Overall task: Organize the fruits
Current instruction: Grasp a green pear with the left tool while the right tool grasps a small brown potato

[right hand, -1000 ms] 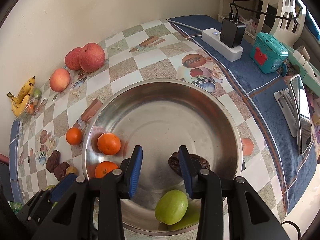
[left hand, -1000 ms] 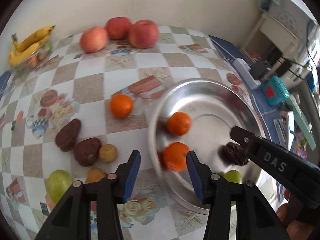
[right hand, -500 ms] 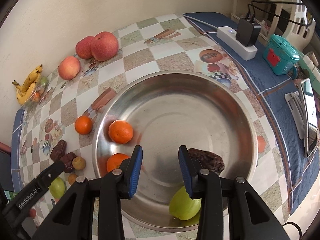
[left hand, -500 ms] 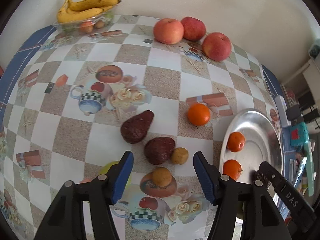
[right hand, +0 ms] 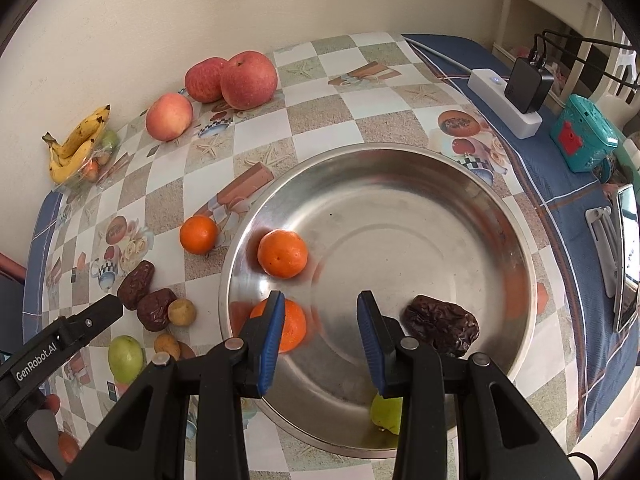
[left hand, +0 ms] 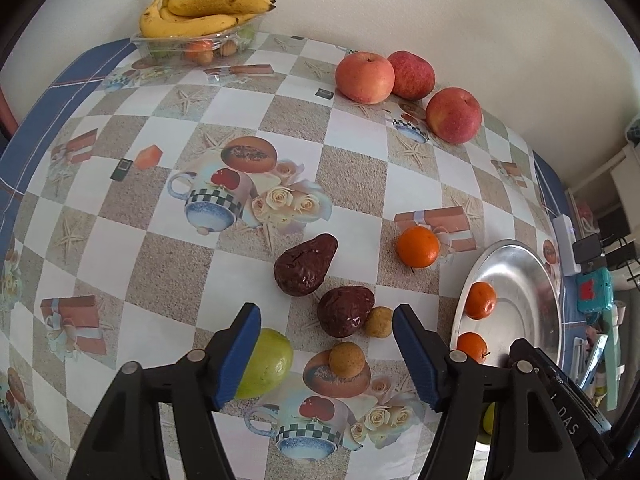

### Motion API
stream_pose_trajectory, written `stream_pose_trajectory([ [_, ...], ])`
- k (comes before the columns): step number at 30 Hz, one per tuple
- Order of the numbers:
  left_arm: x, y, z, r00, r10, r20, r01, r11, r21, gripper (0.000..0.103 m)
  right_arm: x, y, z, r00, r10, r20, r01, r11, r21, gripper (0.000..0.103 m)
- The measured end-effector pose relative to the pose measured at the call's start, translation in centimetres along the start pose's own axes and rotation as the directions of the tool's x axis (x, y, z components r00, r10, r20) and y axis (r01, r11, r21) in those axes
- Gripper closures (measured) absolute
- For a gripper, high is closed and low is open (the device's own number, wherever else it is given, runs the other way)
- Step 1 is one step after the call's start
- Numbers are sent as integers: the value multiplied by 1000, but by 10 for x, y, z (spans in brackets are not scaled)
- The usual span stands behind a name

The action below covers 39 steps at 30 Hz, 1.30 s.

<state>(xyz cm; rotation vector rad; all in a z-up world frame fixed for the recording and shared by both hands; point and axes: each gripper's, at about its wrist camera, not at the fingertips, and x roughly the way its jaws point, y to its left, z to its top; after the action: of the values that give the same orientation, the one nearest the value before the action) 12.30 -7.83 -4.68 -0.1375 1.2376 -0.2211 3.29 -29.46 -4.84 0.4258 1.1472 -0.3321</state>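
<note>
A steel bowl holds two oranges, a dark wrinkled date and a green fruit. My right gripper is open and empty above the bowl's near side. My left gripper is open and empty above the table, left of the bowl. Between and just beyond its fingers lie two dark dates, two small brown fruits and a green fruit by the left finger. A loose orange lies near the bowl.
Three apples sit by the back wall. Bananas rest on a clear tray at the back left. A power strip, a teal box and a phone lie right of the bowl.
My left gripper has swung left, from over the bowl to over the loose fruits on the table. My right gripper has pulled back slightly; the date now lies to its right.
</note>
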Motion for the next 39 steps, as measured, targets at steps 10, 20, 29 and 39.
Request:
stream_pose_trajectory([
  [10, 5, 7, -1, 991, 128, 39, -128, 992, 8, 0, 5, -1, -2, 999, -33, 4, 33, 999, -12, 17],
  [20, 2, 16, 2, 989, 142, 50, -141, 990, -7, 0, 0, 0, 0, 998, -18, 67, 17, 1000, 15, 9],
  [29, -15, 50, 13, 981, 160, 108, -152, 985, -83, 0, 7, 17, 0, 998, 53, 45, -52, 999, -15, 9],
  [39, -31, 79, 15, 974, 118, 193, -92, 986, -139, 0, 6, 85, -14, 978, 210, 0, -207, 962, -176, 9],
])
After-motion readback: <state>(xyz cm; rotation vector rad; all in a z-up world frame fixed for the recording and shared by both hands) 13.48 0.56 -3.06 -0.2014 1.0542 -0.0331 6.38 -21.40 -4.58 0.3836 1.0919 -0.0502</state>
